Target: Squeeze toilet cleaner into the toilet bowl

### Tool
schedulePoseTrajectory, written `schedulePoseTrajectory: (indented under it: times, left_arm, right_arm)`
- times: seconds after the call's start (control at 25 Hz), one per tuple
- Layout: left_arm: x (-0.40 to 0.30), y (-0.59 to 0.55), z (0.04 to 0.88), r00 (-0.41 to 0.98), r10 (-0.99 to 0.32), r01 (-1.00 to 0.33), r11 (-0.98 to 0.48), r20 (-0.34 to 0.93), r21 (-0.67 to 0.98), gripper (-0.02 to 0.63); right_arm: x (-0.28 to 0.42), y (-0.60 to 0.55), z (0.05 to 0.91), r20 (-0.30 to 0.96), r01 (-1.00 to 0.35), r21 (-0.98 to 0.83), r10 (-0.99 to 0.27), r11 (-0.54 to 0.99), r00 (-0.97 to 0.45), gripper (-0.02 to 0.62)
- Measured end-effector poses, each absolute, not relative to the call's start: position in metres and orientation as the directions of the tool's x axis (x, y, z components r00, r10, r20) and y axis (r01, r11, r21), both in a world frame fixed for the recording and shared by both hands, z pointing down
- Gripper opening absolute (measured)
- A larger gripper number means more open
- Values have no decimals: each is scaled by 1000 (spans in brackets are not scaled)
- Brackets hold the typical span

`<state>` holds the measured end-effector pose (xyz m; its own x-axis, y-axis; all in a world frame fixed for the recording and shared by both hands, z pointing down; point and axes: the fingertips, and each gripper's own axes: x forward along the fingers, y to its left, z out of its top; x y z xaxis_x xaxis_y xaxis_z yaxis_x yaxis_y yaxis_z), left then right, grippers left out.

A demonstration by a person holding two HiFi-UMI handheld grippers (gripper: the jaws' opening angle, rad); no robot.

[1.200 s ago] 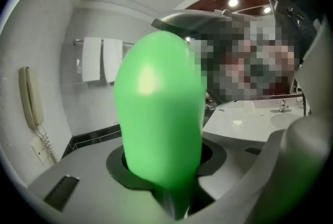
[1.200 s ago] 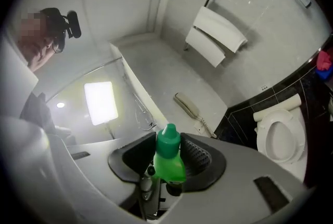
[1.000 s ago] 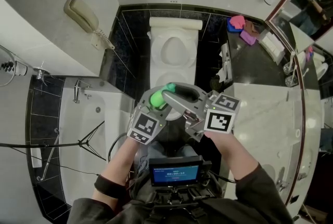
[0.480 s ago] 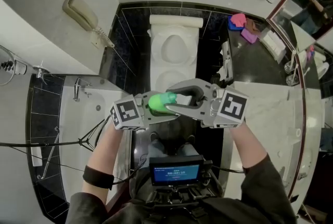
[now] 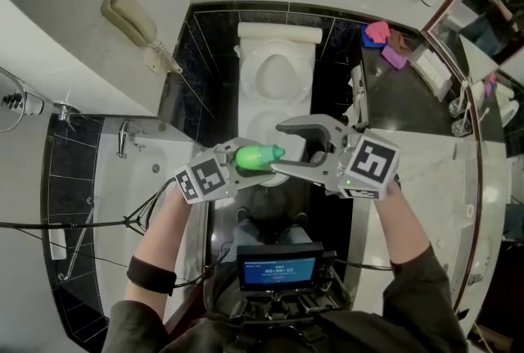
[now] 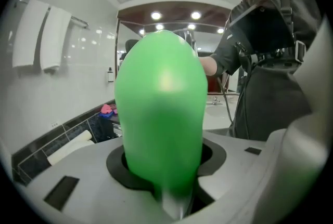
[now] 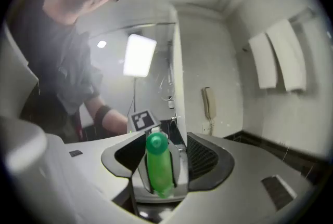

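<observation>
Bottle: one green one, lying level over the near rim of the single toilet in the head view, nozzle end toward the person's right. The left claw pinches its body. The right claw has its two jaws spread above and below the nozzle end, not touching it; they have just been opening. One wall phone hangs at the upper left, one tub lies at the left, and a pale bench lies at the right.

In the left gripper view, the bottle fills the middle, clamped between that claw's two jaws. Two white towels hang on the wall at the left.

In the right gripper view, the bottle points at the camera, standing between the right claw's wide-apart jaws with a gap on each side, while the left claw's narrower jaws hold it. One phone and two towels show on the wall.
</observation>
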<state>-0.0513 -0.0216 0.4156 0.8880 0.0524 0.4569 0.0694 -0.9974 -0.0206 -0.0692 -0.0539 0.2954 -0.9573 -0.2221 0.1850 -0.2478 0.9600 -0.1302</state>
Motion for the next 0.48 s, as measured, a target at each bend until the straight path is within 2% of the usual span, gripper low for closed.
schedulePoseTrajectory:
  times: [0.12,0.2,0.36,0.48]
  left_arm:
    - [-54,-30,422,868,-27,24,-995,497,-97,181]
    - [-57,-34,431,856,-72,-21,-994,511,-105,181]
    - [-57,-34,435,853,-96,-42,-992,512,-115,180]
    - [-57,-31,441,844,-89,-39,-994,528,-105,181]
  right_arm:
    - [-63,-64,304,162,-247,-462,-193,852,-968,270]
    - [-66,-63,312,194,-245,-577,-160,779,-968,268]
    - [-75,-54,324,252,-234,-627,-91,743,-963,258]
    - [-80,-47,324,235,-200,-644,-58,738,-970,187]
